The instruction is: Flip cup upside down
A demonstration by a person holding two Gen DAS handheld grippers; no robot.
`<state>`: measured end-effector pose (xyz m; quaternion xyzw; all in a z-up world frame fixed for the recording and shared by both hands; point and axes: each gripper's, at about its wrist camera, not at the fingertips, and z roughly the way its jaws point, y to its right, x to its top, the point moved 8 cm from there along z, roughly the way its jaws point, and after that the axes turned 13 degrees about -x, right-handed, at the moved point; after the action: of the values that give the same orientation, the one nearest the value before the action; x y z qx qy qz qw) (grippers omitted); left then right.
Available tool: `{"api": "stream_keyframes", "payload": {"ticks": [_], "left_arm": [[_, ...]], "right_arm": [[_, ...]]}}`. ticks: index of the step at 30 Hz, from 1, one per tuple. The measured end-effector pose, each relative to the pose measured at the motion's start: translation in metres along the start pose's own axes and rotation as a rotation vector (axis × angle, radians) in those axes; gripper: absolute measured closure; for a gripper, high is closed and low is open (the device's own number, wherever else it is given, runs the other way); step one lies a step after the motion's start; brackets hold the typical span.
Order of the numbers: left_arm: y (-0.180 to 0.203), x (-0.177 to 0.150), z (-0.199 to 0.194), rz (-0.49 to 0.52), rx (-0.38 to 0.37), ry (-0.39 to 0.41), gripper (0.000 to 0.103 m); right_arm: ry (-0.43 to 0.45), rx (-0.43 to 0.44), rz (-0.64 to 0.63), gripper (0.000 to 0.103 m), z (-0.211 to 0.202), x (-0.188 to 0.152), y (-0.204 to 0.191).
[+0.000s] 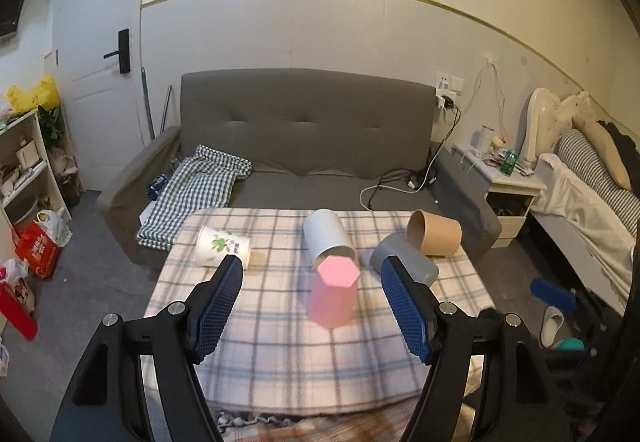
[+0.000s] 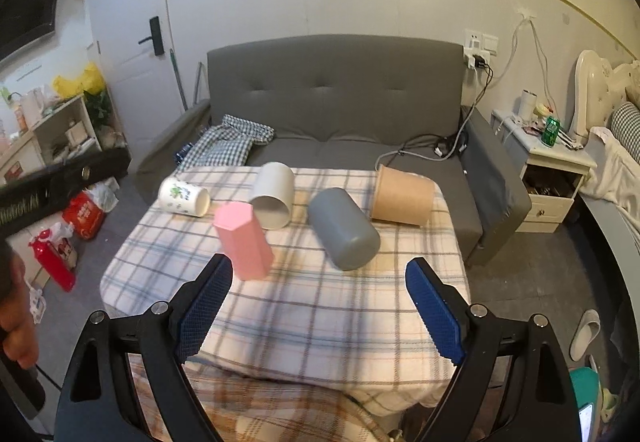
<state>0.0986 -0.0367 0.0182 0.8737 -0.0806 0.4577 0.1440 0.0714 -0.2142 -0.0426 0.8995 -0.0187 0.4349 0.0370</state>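
Table (image 1: 248, 326) under checked cloth, five cups on top, grey sofa (image 1: 304, 129) behind.

Pink hexagonal cup (image 1: 334, 294): standing upside down near table centre, closed six-sided base uppermost, matte pink, slightly motion-blurred in left wrist view; seen from above and between the fingers there. In right wrist view (image 2: 244, 244) seen side-on, tall faceted body apparent, leaning in frame, left of centre, just ahead of the left finger tip.

White cup (image 1: 330, 242): on its side, mouth toward camera, just behind pink cup. Interior visible only in right wrist view (image 2: 274, 195).

Printed white cup (image 1: 222, 246): on its side at table's left, green motif showing.

Grey cup (image 1: 404, 258): on its side; partly hidden behind a finger in left wrist view, shown whole in right wrist view (image 2: 344, 228), closed end toward camera.

Brown paper cup (image 1: 434, 234): on its side at far right corner, mouth facing left in left wrist view.

Left gripper (image 1: 312, 272): jaws spread wide, nothing between blue pads, pink cup framed in the gap without contact.

Right gripper (image 2: 320, 274): jaws spread wide, holding nothing, above near table edge.

Right wrist view only: part of the person's hand (image 2: 16, 314) at left edge. Left wrist view only: blue pad of the other gripper (image 1: 554, 292) at right.
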Motion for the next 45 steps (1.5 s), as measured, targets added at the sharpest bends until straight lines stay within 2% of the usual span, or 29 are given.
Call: {"api": "stream_keyframes", "payload": {"ticks": [2, 4, 6, 8, 10, 16, 19, 25, 38, 45], "left_arm": [[-0.004, -0.009, -0.009, -0.006, 0.0, 0.027, 0.028], [-0.01, -0.019, -0.019, -0.007, 0.033, 0.06, 0.027], [-0.015, -0.027, -0.03, -0.006, 0.062, 0.109, 0.012], [-0.019, -0.032, -0.039, -0.008, 0.086, 0.158, 0.01], [-0.023, -0.037, -0.043, -0.016, 0.097, 0.185, 0.003], [-0.033, -0.045, -0.039, -0.018, 0.123, 0.172, 0.001], [-0.035, -0.052, -0.04, -0.013, 0.144, 0.177, 0.001], [-0.034, -0.064, -0.036, -0.006, 0.142, 0.162, 0.001], [-0.024, -0.071, -0.027, 0.009, 0.103, 0.116, 0.001], [-0.026, -0.071, -0.03, -0.018, 0.098, 0.131, 0.001]], "right_arm": [[0.018, 0.007, 0.002, 0.014, -0.006, -0.002, -0.006], [0.026, 0.007, 0.0, 0.014, -0.011, -0.005, -0.011], [0.036, 0.014, -0.005, 0.014, -0.016, -0.01, -0.017], [0.065, 0.011, -0.015, 0.014, -0.024, -0.014, -0.022], [0.092, -0.004, -0.022, 0.012, -0.029, -0.017, -0.024], [0.13, -0.031, -0.011, 0.0, -0.035, -0.021, -0.019], [0.129, -0.038, 0.008, 0.0, -0.033, -0.02, -0.014], [0.119, -0.04, 0.046, 0.0, -0.027, -0.024, -0.005], [0.115, -0.037, 0.044, 0.0, -0.024, -0.027, -0.005], [0.115, -0.047, 0.014, 0.0, -0.021, -0.026, -0.009]]}}
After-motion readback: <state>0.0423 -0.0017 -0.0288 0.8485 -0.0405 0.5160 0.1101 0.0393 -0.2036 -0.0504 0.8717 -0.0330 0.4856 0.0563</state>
